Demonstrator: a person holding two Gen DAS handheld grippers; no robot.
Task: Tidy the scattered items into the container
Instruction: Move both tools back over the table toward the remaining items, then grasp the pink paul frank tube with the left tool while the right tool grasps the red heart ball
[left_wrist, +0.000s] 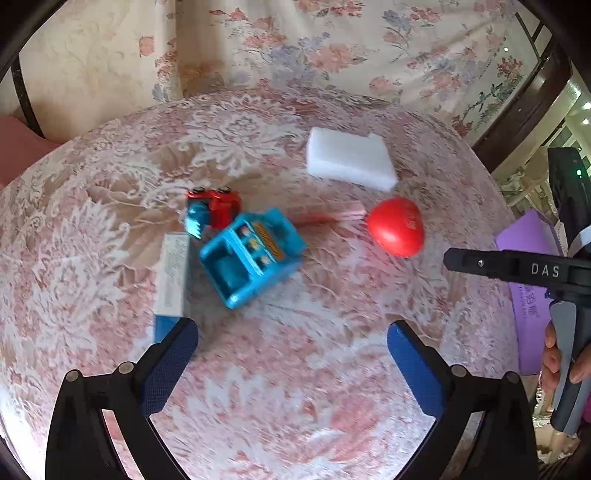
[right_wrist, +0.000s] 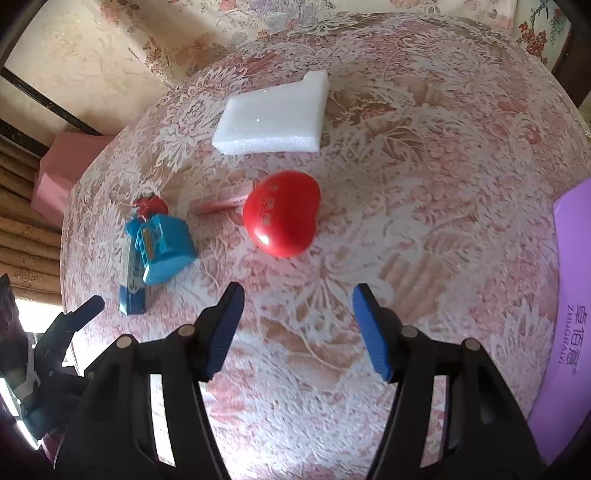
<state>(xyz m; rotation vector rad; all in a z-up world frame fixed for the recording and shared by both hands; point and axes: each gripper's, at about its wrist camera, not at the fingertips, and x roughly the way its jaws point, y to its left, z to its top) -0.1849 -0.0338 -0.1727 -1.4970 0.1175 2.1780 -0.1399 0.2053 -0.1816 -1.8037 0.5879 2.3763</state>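
Observation:
On the round table with a pink lace cloth lie a blue toy machine, a red and blue toy truck, a white and blue box, a red heart, a pink stick and a white foam block. My left gripper is open and empty, just short of the blue toy. My right gripper is open and empty, just short of the red heart. The purple container lies at the table's right edge.
A floral sofa back stands behind the table. A pink box sits off the table's far left edge. The right gripper's body and the hand holding it show at the right of the left wrist view.

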